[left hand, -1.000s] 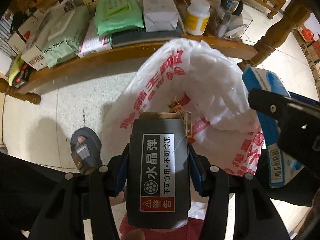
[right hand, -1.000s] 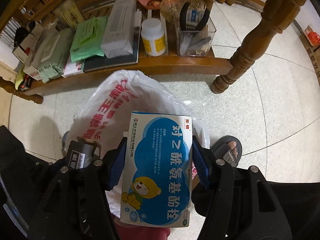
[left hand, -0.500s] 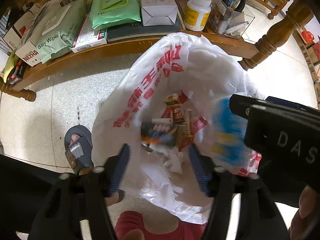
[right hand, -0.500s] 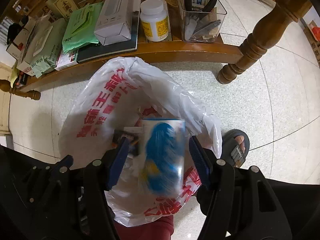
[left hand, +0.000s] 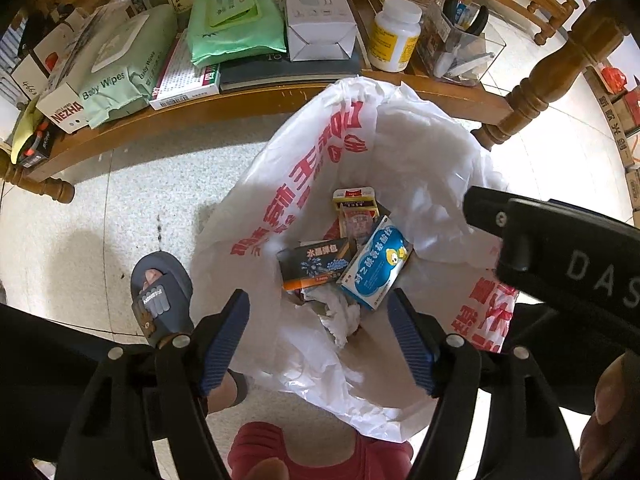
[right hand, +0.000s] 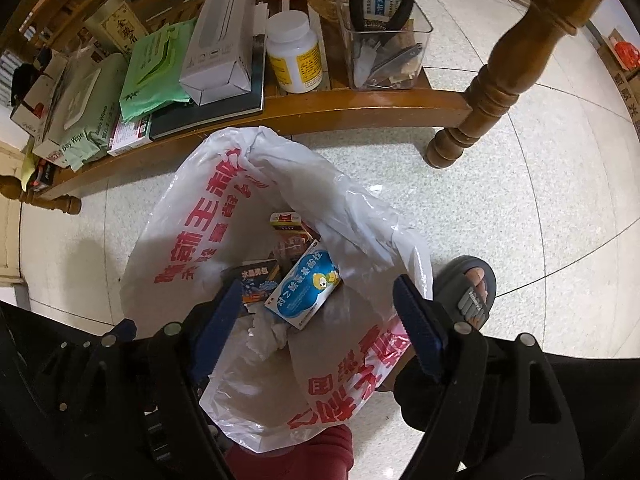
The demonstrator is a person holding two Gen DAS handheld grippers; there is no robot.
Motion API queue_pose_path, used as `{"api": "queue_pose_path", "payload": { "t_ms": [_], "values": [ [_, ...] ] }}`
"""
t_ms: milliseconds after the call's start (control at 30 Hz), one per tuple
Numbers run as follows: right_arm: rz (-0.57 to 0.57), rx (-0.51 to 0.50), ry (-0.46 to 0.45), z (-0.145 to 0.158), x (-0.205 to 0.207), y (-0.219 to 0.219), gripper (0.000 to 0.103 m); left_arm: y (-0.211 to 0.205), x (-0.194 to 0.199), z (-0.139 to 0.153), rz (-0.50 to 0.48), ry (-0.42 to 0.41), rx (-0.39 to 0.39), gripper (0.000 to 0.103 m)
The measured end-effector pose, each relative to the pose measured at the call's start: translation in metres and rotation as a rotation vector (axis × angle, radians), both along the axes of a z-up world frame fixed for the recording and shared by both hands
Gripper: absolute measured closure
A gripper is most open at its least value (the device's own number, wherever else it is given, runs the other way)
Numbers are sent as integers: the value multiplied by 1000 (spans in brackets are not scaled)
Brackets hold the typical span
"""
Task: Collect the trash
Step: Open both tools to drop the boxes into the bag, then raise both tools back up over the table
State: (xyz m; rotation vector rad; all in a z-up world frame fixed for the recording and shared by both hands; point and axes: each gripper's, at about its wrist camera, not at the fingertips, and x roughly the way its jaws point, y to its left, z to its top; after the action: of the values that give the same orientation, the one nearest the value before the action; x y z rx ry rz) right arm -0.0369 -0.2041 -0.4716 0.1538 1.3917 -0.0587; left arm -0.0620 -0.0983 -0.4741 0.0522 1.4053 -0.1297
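A white plastic bag with red print stands open on the floor. Inside lie a blue-and-white medicine box, a dark box, a small yellow-and-red box and crumpled tissue. My left gripper hangs open above the bag's mouth, pointing straight down, with nothing between its fingers. My right gripper is beside it over the bag; its jaws are opening and hold nothing. Its black housing shows at the right of the left wrist view.
A low wooden shelf behind the bag carries baby wipes, a white carton, a white pill bottle and a clear tub. A turned table leg stands right. Slippered feet flank the bag.
Both grippers have opened and dropped their boxes. The dark box left the left gripper, the blue box left the right, and both now lie in the bag.
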Motion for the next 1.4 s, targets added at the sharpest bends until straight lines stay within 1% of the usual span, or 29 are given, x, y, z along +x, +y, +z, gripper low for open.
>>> {"api": "queue_pose_path", "payload": {
  "t_ms": [233,400,600,767,867,933,1000,1100,1200,1333,1400],
  "values": [
    [-49,35,-30,25,-11,-14,27,3,-6,26,6,-48,-27,33],
    [-56,44,-51,39,-19,-18,27,3,-8,36,16,-64,-37,33],
    [-58,54,-76,54,-28,-24,27,8,-13,59,29,-106,-55,33],
    [-53,43,-97,69,-36,-27,27,12,-18,73,38,-132,-70,33],
    [-44,36,-112,81,-42,-28,27,14,-23,85,39,-151,-59,33],
    [-27,40,-131,95,-47,-28,27,15,-25,98,39,-181,-64,33],
    [-2,16,-155,109,-51,-27,27,17,-26,112,43,-204,-71,30],
    [32,-10,-199,139,-59,-26,27,18,-27,137,42,-256,-75,26],
    [50,-17,-234,163,-63,-28,27,23,-28,157,53,-279,-103,26],
    [72,-34,-299,204,-69,-26,27,32,-32,185,70,-327,-118,26],
    [89,-56,-329,221,-71,-24,26,37,-32,199,78,-357,-118,22]
  ]
}}
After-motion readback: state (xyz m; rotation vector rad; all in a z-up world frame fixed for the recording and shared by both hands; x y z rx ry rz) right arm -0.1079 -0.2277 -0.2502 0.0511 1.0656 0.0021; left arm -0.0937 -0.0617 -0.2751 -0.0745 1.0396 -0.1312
